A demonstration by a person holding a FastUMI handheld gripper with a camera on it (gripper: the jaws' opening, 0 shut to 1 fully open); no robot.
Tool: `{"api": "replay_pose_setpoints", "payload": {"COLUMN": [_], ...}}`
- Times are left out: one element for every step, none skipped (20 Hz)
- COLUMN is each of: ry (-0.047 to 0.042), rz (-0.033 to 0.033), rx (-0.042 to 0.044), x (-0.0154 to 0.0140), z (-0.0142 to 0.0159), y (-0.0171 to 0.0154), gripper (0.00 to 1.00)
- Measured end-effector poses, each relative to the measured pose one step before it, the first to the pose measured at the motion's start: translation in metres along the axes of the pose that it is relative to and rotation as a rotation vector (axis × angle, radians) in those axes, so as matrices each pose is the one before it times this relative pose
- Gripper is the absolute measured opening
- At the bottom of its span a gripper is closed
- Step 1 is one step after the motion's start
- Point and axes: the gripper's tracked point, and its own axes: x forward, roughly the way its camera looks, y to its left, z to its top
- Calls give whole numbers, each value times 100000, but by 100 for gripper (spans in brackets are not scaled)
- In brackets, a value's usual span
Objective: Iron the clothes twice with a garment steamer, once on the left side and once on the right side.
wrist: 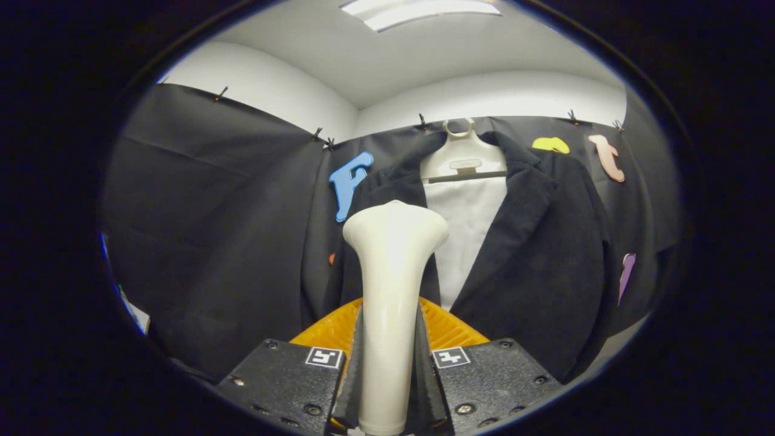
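Observation:
My gripper (387,363) is shut on the cream handle of the garment steamer (390,272), which stands upright between the fingers. Its flared head rises just ahead of them, in front of the left lapel. Beyond it a dark jacket (539,260) hangs on a white hanger (463,158) against the booth wall. The jacket is open at the front and shows a white lining panel (466,230). The steamer head overlaps the jacket's left front panel; whether it touches the cloth I cannot tell.
Black cloth walls (212,230) enclose the booth on the left and behind the jacket. A white ceiling with a light panel (418,9) is overhead.

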Motion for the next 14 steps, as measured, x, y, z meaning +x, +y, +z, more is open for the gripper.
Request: {"api": "replay_pose_setpoints", "payload": {"ry": [789,826,1091,1097,1245,1027,1251,1284,1132,1030,1019,1139,1011,1233], "rz": [246,111,224,92,-14,84,43,73,-70,36,104,409,333,349], "rx": [-330,-253,-219,-62,-120,163,223,302,117,157,76,-94,16,-374], "x": [-165,-141,-236,-179,-157,-125,-67,-156,-88,-194,-81,-259,-263,-177], "z": [-655,-458,-670,-700,-573,-479,-547,-640,-483,-534,-483,-671,-533,-693], "y": [141,147,141,87,68,-16,46,51,-10,-20,68,24,7,-66], "gripper": [41,40,41,41,41,41,41,41,41,41,41,41,41,41]}}
